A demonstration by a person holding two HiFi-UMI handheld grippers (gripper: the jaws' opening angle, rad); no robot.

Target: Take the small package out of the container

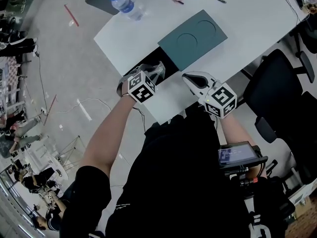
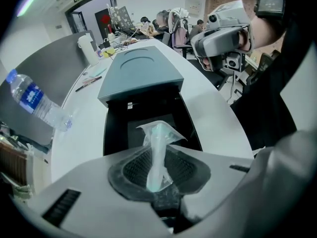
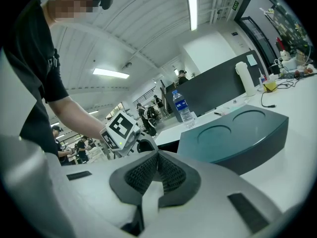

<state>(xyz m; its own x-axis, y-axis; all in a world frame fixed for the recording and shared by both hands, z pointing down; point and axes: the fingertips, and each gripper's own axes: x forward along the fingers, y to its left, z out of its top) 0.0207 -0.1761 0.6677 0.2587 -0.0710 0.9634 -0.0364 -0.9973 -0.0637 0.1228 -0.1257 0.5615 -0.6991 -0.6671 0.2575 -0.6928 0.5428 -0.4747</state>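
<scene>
The white bench [image 1: 257, 19] carries a teal container [image 1: 195, 37] with two round recesses in its lid. Its black open section [image 1: 167, 58] is at the container's 8 o'clock side. The left tongs [image 1: 155, 71] point down over that section, with a pale small package [image 1: 159, 66] at their tips. The right tongs [image 1: 190, 78] are at 6 o'clock of the container, jaws together. A water bottle [image 1: 126, 6] is at 10 o'clock.

Clear, pale-teal small package [image 2: 157, 150] stands upright over the open teal container [image 2: 141, 73].
</scene>
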